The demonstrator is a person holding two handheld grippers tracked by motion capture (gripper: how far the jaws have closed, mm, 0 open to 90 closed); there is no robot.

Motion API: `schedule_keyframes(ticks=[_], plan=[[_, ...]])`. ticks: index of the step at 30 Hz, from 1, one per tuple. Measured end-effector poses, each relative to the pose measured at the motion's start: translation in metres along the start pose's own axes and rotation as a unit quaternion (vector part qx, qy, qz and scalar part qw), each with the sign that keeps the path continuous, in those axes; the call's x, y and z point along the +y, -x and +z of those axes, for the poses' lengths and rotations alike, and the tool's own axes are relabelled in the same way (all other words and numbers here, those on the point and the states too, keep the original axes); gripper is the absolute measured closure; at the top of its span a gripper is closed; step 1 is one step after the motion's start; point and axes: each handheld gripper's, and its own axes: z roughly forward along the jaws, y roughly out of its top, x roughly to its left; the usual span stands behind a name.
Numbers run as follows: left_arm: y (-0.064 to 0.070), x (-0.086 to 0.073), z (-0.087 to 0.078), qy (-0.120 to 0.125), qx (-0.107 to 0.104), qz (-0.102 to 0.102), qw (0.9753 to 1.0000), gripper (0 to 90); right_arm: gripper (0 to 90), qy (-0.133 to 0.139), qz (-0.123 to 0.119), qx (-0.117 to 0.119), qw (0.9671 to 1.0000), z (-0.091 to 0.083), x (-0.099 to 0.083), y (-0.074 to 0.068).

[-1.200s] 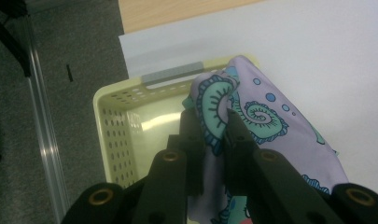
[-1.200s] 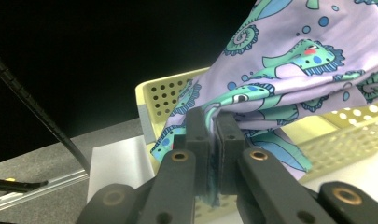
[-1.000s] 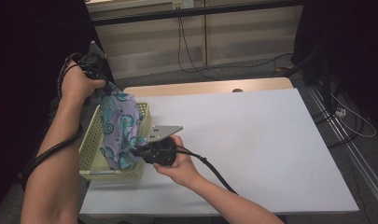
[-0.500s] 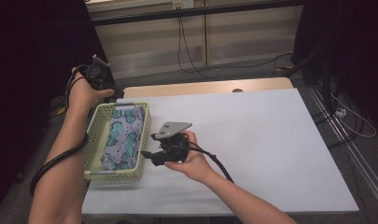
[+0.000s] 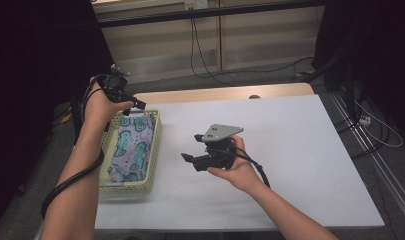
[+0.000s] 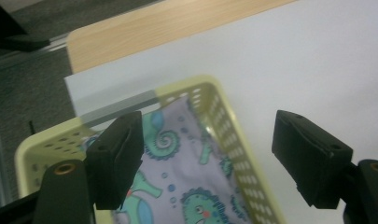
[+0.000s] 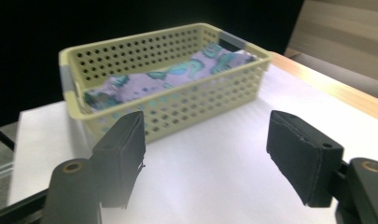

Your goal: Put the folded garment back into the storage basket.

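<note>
The seahorse-print cloth [image 5: 130,150] lies inside the pale yellow perforated basket [image 5: 155,145], which stands at the left edge of the white table [image 5: 300,160]. The cloth is spread along the bottom and its far end climbs a little up the far wall of the basket.

The left gripper [image 5: 126,106] hangs above the far end of the basket with its jaws wide apart and nothing between them; in the left gripper view the far corner of the basket and the cloth [image 6: 186,186] are directly under the jaws. The right gripper [image 5: 192,152] is held over the bare table, near the basket but apart from it, and its jaws are also wide and hold nothing. In the right gripper view the long side of the basket [image 7: 177,105] faces the jaws.

I think the cloth is very light and soft, so it will fold and hang down when lifted and will not keep a shape. It does not look slippery or fragile. A good place to grip is the raised far end, or a fold pinched up from the middle. The basket is light too and stiff, and it may slide if the cloth catches on its rim
</note>
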Motion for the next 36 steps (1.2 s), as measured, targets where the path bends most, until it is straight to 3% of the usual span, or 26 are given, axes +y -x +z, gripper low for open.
schedule_keyframes(ticks=[4, 12, 18, 36], plan=[[0.011, -0.001, 0.007, 0.008, -0.014, 0.012, 0.9998, 24.5, 27.3, 0.002, 0.007, -0.014, 0.9999, -0.012, -0.008, 0.01], [0.03, -0.01, 0.016, 0.015, -0.044, 0.013, 0.9988, 23.2, 26.9, -0.006, 0.015, -0.045, 0.9989, -0.041, -0.028, 0.027], [0.04, -0.016, 0.02, 0.022, -0.056, 0.019, 0.998, 23.3, 26.9, -0.01, 0.019, -0.064, 0.9977, -0.062, -0.042, 0.037], [0.062, -0.04, 0.03, 0.05, -0.093, 0.025, 0.9941, 23.0, 26.7, -0.026, 0.033, -0.09, 0.9951, -0.09, -0.072, 0.051]])
